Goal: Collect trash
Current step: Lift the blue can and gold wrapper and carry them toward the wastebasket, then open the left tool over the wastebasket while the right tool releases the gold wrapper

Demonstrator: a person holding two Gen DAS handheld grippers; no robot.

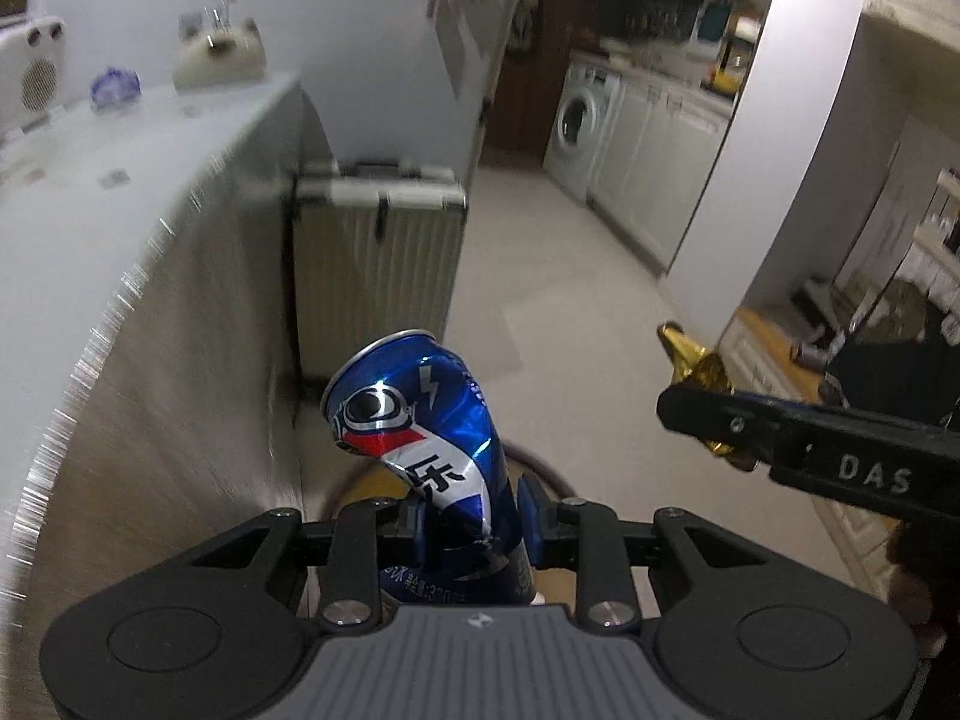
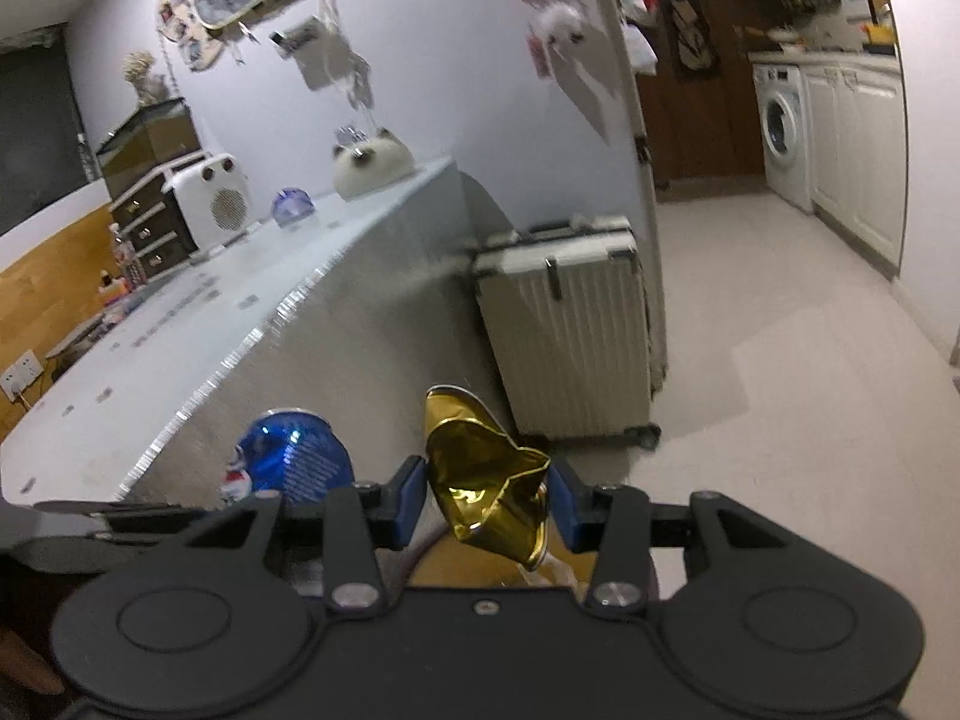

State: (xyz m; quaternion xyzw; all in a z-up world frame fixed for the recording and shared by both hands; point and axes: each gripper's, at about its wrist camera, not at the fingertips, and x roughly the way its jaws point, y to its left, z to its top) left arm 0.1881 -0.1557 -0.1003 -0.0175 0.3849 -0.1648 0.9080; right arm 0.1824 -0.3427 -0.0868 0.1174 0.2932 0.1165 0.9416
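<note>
Trash in hand on both sides: two crushed cans, lifted clear of the tabletop [image 2: 180, 324] and carried over the floor [image 1: 570, 300].

Largest first. Long white tabletop along the left, bearing a small white heater [image 2: 210, 204], a round cream ornament [image 2: 372, 165] and a blue glass piece [image 2: 292, 207]. Pale ribbed suitcase [image 2: 570, 336] upright against the wall at the tabletop's far end. Washing machine [image 1: 579, 120] well beyond, in the kitchen.

Blue can [image 1: 420, 420], dented and bent at the middle, clamped across its lower body in the left gripper [image 1: 472, 531]; jaws closed hard onto it, blue pads pressed into the metal. Gold can [image 2: 486, 480], crumpled almost flat, pinched in the right gripper [image 2: 489, 495]; jaws closed a little wider, holding it by its folds.

Step in hand, by judgement: transport, pick-up done for both pieces. Just below the jaws, a dark curved rim over something yellow-brown, possibly a bin, too hidden to tell. Next move: line up over the container, then release one at a time.
</note>
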